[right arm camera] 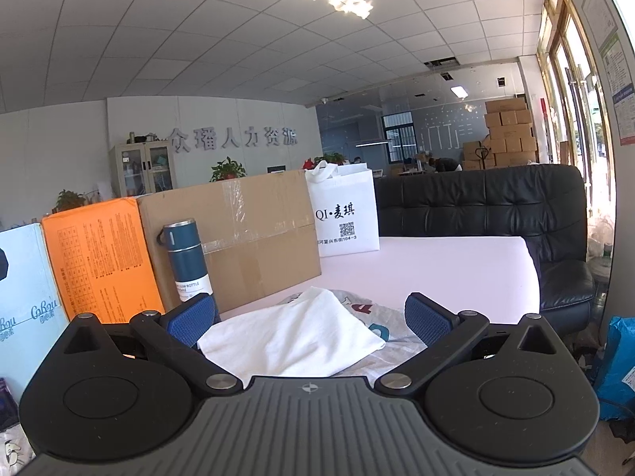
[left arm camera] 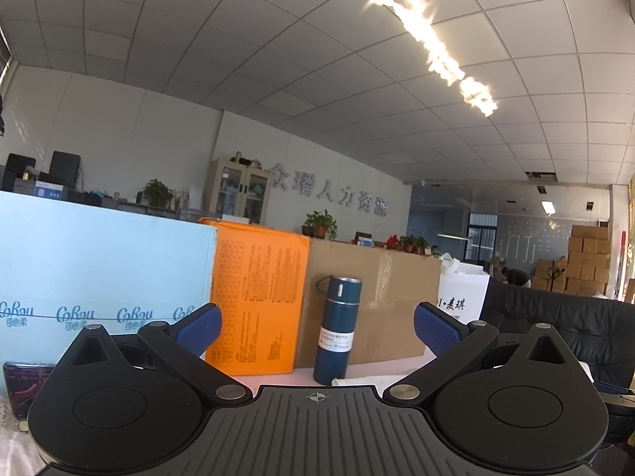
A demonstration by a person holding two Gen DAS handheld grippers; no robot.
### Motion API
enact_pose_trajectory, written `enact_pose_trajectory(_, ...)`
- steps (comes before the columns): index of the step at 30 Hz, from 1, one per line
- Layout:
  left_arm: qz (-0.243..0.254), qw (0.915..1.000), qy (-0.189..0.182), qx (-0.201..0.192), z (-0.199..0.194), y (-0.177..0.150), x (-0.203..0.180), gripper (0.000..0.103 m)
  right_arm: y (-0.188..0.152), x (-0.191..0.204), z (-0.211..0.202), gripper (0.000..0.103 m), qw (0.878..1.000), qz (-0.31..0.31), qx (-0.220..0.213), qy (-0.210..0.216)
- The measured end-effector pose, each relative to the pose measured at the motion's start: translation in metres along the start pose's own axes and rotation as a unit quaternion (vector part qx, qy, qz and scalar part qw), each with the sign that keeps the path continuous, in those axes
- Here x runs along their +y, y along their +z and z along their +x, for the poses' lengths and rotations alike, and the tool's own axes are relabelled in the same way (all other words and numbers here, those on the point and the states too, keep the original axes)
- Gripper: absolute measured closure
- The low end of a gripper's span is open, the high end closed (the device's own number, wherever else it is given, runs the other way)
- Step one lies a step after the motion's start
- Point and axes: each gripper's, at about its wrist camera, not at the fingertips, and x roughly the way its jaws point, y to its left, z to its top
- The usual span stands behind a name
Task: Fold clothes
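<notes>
1. White garment (right arm camera: pixel 301 341) with red and blue printed patches.
2. Pale pink surface (right arm camera: pixel 436 265).
3. Dark blue bottle (left arm camera: pixel 337 333), white label.
4. Orange box (left arm camera: pixel 258 297) with black print.
5. Light blue box (left arm camera: pixel 99 269), teal lettering.
6. Black tongs (right arm camera: pixel 309 317) with blue dimpled pads (right arm camera: pixel 428 317).

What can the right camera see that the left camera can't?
Only the right wrist view shows the white cloth folded over on the printed garment, plus the tabletop. Only the left wrist view shows the dark packet by the blue box. Both show the blue bottle, orange box, brown carton, white bag, and open, empty fingers.
</notes>
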Motion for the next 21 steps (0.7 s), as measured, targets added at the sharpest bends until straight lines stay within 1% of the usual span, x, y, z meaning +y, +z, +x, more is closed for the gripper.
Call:
enact_pose_trajectory(4,0.006,0.9996,-0.005,0.025,0.009,-0.006,0.001,0.0,-0.007,0.002,0.015,0.0,0.999,0.012,0.042,0.019)
enact_pose_trajectory(7,0.027,0.9988,0.009,0.04,0.018,-0.014,0.001,0.0,-0.012,0.009,0.028,0.0,0.997,0.005,0.069,0.027)
enact_pose_trajectory(8,0.033,0.9983,0.015,0.046,0.022,-0.017,0.002,0.0,-0.014,0.013,0.033,0.0,0.997,-0.004,0.075,0.024)
enact_pose_trajectory(12,0.032,0.9961,0.038,0.073,0.039,-0.03,0.011,0.0,-0.025,0.027,0.051,0.0,0.996,-0.027,0.088,0.018)
enact_pose_trajectory(15,0.037,0.9943,0.05,0.086,0.051,-0.042,0.014,0.0,-0.037,0.028,0.065,0.0,0.996,-0.021,0.091,0.01)
enact_pose_trajectory(17,0.041,0.9941,0.052,0.086,0.057,-0.051,0.016,0.0,-0.047,0.026,0.073,0.0,0.996,-0.013,0.091,0.003)
enact_pose_trajectory(21,0.044,0.9927,0.06,0.095,0.064,-0.063,0.019,0.0,-0.06,0.023,0.091,0.0,0.994,-0.01,0.11,0.004)
